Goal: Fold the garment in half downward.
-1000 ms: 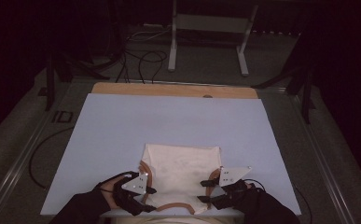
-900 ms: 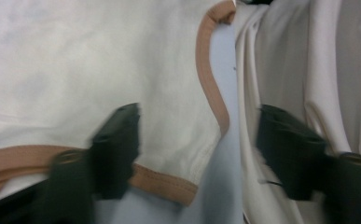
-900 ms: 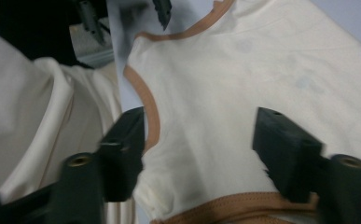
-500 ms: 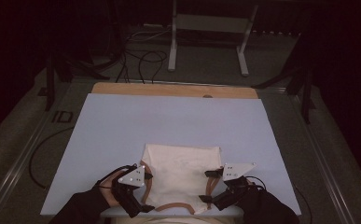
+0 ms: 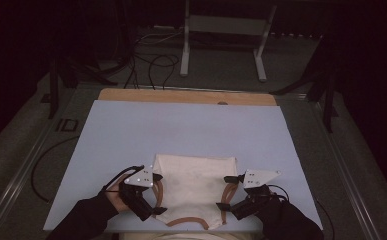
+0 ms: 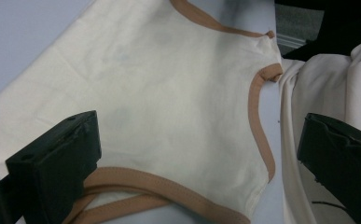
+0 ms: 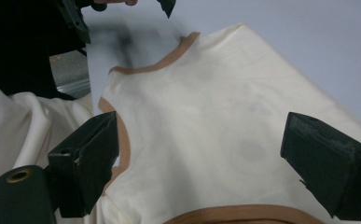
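**A:** Where was the garment?

**B:** A cream top [image 5: 193, 187] with tan trim lay flat on the pale blue bench [image 5: 131, 135], at the middle of the near edge. Its neckline faced the person, and more cream cloth [image 6: 322, 84] hung over that edge.

**A:** And the grippers?

**B:** The left gripper [image 5: 153, 200] sat at the top's left armhole, the right gripper [image 5: 226, 192] at the right armhole, each held in a dark-sleeved hand.

**A:** Were they holding the fabric?

**B:** No. Both had just been opening. In the left gripper view the jaws stood wide apart above the cloth, pressing nothing. The right gripper view showed the same, jaws spread with the top lying loose between them.
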`<state>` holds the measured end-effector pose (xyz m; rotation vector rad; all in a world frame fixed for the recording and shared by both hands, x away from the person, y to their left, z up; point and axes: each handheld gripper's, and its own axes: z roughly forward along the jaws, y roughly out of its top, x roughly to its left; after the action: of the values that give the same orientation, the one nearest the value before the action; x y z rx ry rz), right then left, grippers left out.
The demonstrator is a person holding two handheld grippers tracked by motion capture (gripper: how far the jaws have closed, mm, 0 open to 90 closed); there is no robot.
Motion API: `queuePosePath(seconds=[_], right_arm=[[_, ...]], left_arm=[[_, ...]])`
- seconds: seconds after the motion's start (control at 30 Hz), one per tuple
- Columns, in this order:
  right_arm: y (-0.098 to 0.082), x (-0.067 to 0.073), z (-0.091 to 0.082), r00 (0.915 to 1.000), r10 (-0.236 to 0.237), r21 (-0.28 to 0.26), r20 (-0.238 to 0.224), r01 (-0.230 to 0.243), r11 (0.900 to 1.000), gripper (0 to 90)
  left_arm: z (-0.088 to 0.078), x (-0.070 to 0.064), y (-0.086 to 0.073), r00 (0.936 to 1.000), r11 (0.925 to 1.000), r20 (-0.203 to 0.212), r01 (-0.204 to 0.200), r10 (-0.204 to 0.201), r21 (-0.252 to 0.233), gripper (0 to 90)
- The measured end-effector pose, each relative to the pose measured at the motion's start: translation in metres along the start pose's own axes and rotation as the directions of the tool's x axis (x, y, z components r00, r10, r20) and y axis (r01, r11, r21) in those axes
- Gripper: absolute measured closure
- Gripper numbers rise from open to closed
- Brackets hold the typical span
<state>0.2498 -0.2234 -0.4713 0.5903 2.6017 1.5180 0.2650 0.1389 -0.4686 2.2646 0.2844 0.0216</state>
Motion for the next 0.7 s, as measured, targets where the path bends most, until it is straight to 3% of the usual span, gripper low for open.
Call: queuePosePath(seconds=[0.13, 0.37, 0.7], right_arm=[[0.003, -0.002, -0.004, 1.0000, -0.003, -0.018, 0.009, 0.003, 1.000, 11.5], [0.008, -0.009, -0.012, 0.9990, 0.011, -0.027, 0.044, -0.010, 1.000, 11.5], [0.022, -0.022, -0.018, 0.9971, -0.001, -0.021, 0.076, 0.002, 1.000, 10.9]], left_arm=[[-0.002, 0.003, 0.004, 0.9999, 1.0000, -0.006, -0.008, 0.008, 0.004, 0.3], [-0.007, 0.011, 0.011, 0.9997, 0.9993, -0.015, -0.020, 0.019, -0.033, 0.3], [-0.015, 0.022, 0.021, 0.9984, 0.9996, -0.054, -0.020, 0.019, -0.021, 0.3]])
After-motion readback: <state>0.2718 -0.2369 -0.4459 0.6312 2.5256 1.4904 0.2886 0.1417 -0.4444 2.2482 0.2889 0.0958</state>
